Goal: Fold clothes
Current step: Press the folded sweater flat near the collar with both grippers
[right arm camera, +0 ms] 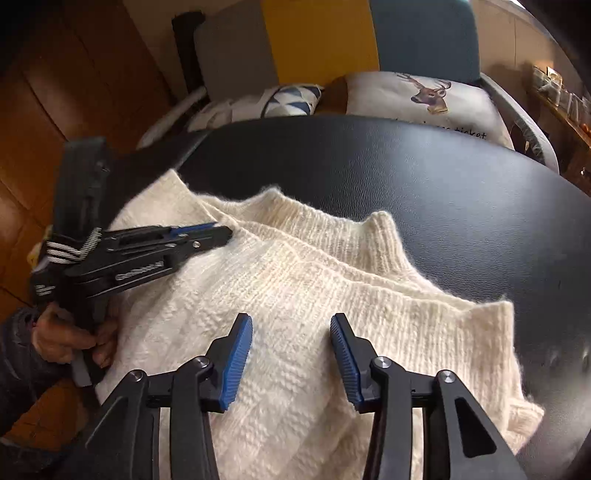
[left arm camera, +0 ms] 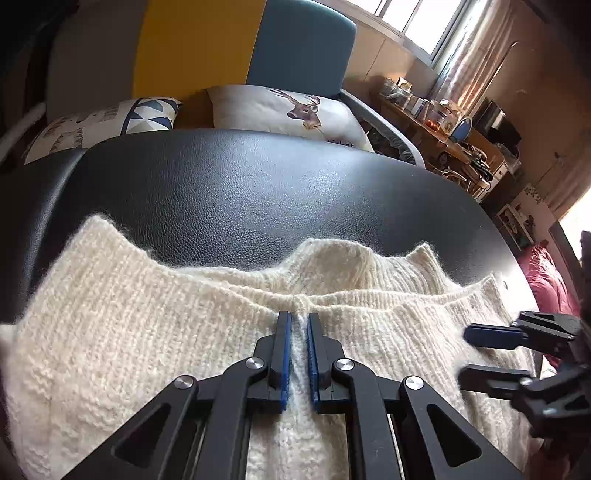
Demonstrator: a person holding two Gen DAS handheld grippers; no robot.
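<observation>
We pinch a ridge of the cream knitted wool sweater (left arm camera: 155, 332) in our left gripper (left arm camera: 299, 325) on the black leather-textured table (left arm camera: 258, 192), while our right gripper (right arm camera: 291, 328) hovers spread apart.

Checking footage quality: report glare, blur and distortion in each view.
Left wrist view: window blown out white, glare sheen on the black leather table, fisheye bends its edge. Right wrist view: dim corners, left gripper slightly soft, sweater sharp.

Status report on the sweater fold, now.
Left gripper shut, pinching a ridge of the cream sweater. Right gripper open over the knit, holding nothing. Sweater lies bunched on the black table. Nothing in the way.
</observation>
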